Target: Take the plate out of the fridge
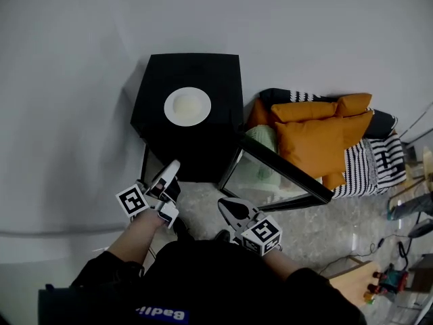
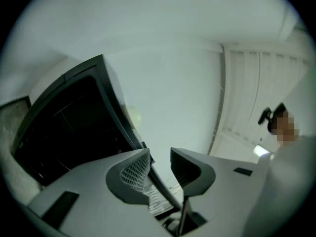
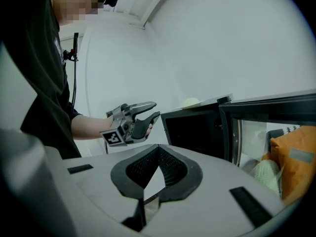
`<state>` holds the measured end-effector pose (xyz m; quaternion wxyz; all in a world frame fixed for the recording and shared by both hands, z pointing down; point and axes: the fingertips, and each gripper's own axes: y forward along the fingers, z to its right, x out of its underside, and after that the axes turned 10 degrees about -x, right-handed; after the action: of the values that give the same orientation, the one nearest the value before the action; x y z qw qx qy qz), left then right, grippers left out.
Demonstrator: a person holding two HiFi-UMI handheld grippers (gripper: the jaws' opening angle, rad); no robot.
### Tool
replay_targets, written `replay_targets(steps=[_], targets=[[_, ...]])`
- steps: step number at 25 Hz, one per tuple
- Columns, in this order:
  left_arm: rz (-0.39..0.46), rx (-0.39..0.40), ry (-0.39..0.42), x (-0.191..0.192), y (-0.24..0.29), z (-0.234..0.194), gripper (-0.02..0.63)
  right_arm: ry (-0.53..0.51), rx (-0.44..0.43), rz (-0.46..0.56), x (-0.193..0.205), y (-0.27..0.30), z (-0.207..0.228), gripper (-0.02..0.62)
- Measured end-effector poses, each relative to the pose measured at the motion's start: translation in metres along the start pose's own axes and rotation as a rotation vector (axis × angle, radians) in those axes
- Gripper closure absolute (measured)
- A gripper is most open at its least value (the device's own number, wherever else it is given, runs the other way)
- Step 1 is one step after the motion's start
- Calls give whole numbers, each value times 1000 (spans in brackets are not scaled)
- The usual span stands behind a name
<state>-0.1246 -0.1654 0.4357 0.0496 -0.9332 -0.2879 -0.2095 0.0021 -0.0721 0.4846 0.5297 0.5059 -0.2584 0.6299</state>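
Observation:
A white plate (image 1: 187,106) lies on top of the black mini fridge (image 1: 220,73), also seen as a pale disc, the plate (image 3: 191,102), on the fridge's top edge. The fridge door (image 1: 284,175) with its glass pane stands swung out to the right, and the dark inside (image 3: 192,132) shows nothing I can make out. My left gripper (image 1: 172,170) hovers at the fridge's front left corner, jaws apart and empty; the same left gripper (image 3: 150,110) points toward the fridge. My right gripper (image 1: 224,206) sits lower, in front of the open door, jaws closed together on nothing.
Orange cushions (image 1: 318,134) and striped black-and-white fabric (image 1: 375,164) lie on the floor right of the fridge. A pale green bundle (image 1: 260,161) shows through the door glass. A wooden surface with small items (image 1: 362,283) is at the lower right. A white wall runs behind.

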Motion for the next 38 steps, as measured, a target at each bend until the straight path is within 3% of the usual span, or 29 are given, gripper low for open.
replay_targets(steps=[3,5,9,14,21,27,38], targets=[[-83,-38,364,31,-20,16,522,10,-31,39,-6,-1,-1,590],[-100,-63,556,51,-31,23,594,13,-54,55,-10,1,-5,590],[-114,-49,729,80,-51,51,598,-11,-78,69,-29,3,-19,589],[-156,30,907,95,-70,92,598,-58,-79,97,-62,1,-45,590],[-160,112,989,101,-75,114,598,-191,-79,187,-94,0,-77,590],[-156,154,996,101,-83,117,598,-210,-64,214,-95,4,-88,591],[-167,144,990,103,-99,112,598,-197,-69,196,-84,10,-98,591]])
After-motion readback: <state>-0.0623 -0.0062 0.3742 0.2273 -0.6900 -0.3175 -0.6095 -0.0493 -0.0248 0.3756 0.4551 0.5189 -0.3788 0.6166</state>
